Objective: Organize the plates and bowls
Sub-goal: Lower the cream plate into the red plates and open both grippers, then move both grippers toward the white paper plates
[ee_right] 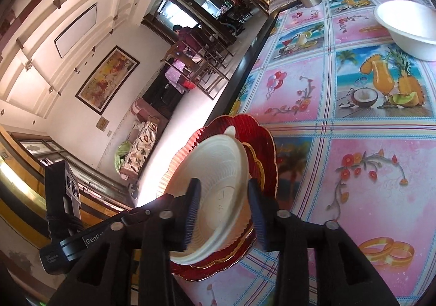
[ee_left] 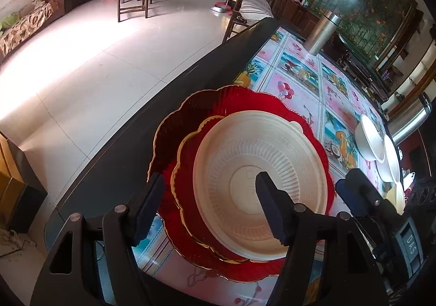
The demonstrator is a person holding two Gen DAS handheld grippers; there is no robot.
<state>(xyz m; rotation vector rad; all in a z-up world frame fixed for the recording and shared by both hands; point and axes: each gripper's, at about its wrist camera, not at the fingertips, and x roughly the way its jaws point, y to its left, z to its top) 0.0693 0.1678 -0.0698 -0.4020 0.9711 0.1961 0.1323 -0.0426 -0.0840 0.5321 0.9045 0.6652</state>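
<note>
The cream plate (ee_left: 261, 191) is stacked on two red scalloped plates (ee_left: 234, 126) at the table edge (ee_left: 169, 104). Both the left gripper (ee_left: 211, 208) and right gripper (ee_right: 223, 213) are parted, straddling its rim unpressed; the white bowls (ee_left: 370, 142) are set well apart, nearer the right gripper.

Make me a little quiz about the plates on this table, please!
1. True or false: the cream plate sits on top of the red plates.
2. How many red plates lie under it? A) one B) two C) four
3. Fill in: the tall shiny thing at the far end of the table is a metal ____.

Key:
1. True.
2. B: a small red plate on a big one.
3. Flask. Both the left gripper and right gripper stand with jaws open, holding nothing.
</note>
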